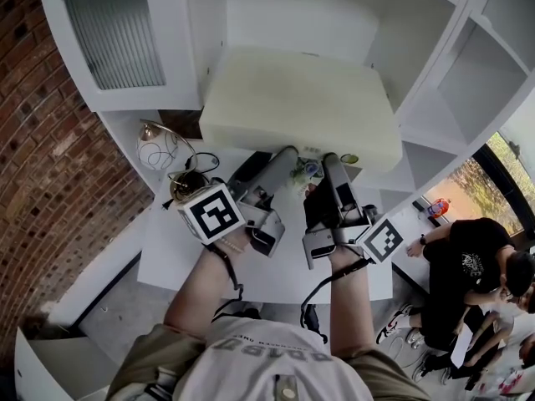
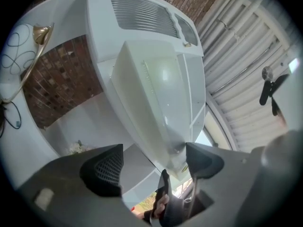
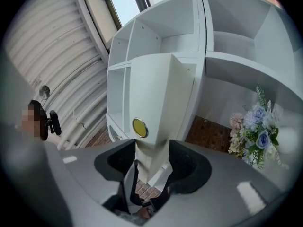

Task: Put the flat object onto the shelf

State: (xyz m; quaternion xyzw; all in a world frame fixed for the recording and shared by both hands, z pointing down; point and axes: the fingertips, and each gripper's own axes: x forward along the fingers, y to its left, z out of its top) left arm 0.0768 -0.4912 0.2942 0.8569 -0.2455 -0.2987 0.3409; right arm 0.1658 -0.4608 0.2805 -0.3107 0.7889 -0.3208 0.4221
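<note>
The flat object is a thick cream slab (image 1: 301, 98). It lies tilted across a compartment of the white shelf unit (image 1: 451, 82), with its front edge overhanging. My left gripper (image 1: 284, 155) reaches up to that edge from below. In the left gripper view its jaws (image 2: 154, 162) stand wide open, with the slab (image 2: 156, 89) running up between them, closer to the right jaw. My right gripper (image 1: 332, 159) is beside it on the same edge. Its jaws (image 3: 151, 162) are shut on the slab (image 3: 156, 93), just below a round yellow sticker (image 3: 139, 127).
A white desk (image 1: 167, 249) runs under the shelves. It bears a gold wire ornament (image 1: 163, 153) at the left and a small bunch of flowers (image 3: 258, 126) behind the grippers. A ribbed-glass cabinet door (image 1: 113, 27) stands open at upper left. A person (image 1: 468, 266) sits low right.
</note>
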